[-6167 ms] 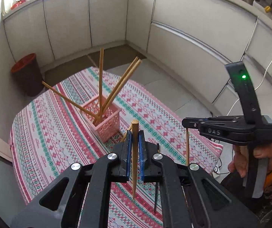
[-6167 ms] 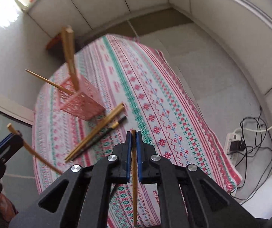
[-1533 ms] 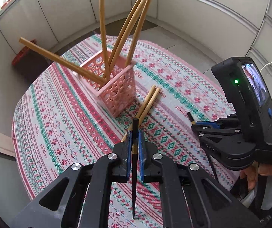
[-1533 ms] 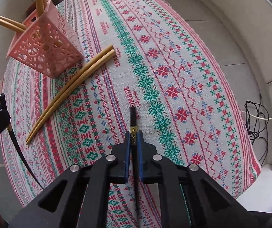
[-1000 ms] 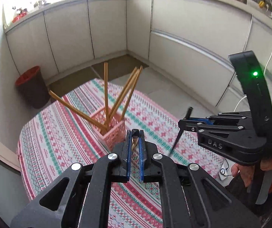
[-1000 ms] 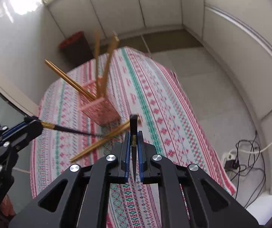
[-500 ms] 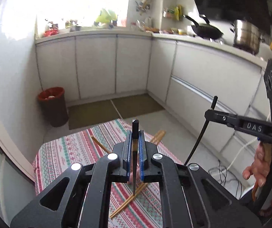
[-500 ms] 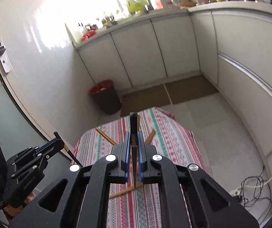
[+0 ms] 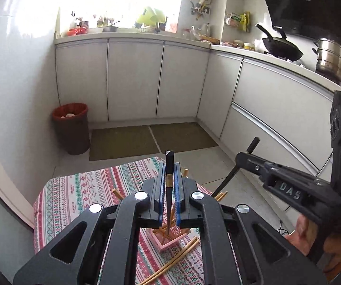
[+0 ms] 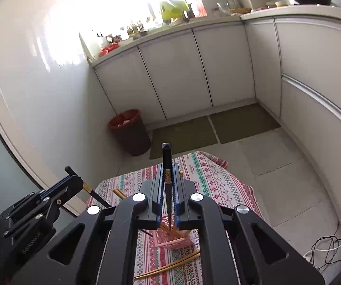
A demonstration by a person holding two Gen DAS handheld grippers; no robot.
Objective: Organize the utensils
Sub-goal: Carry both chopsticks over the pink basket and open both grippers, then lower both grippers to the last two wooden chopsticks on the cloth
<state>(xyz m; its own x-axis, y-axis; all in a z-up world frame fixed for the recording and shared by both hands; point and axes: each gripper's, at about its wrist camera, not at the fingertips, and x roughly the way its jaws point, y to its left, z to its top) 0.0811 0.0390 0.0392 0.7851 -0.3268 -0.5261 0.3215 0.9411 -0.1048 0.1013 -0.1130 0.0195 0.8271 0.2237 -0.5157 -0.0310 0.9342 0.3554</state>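
Each gripper is closed on one black chopstick: left gripper [image 9: 169, 190] on the left chopstick [image 9: 169, 182], right gripper [image 10: 167, 185] on the right chopstick [image 10: 167, 166]. Both sticks point down over the pink basket [image 9: 170, 238], apparently so they drop in upright; two wooden chopsticks [image 9: 175, 260] lie on the tablecloth [image 9: 75, 192]

Two black chopsticks are seen, one [image 9: 169, 185] clamped upright in the left gripper [image 9: 169, 187] and one [image 10: 167, 180] clamped in the right gripper [image 10: 167, 185]. One pink basket [image 9: 170, 242] is counted on one patterned tablecloth [image 9: 80, 192]. Two wooden chopsticks [image 9: 177, 260] are laid together on the cloth just beside the basket; further wooden sticks stand inside it, but their number cannot be told. On the floor, one red-rimmed bin [image 9: 71, 128] and two mats [image 9: 123, 140] are counted.
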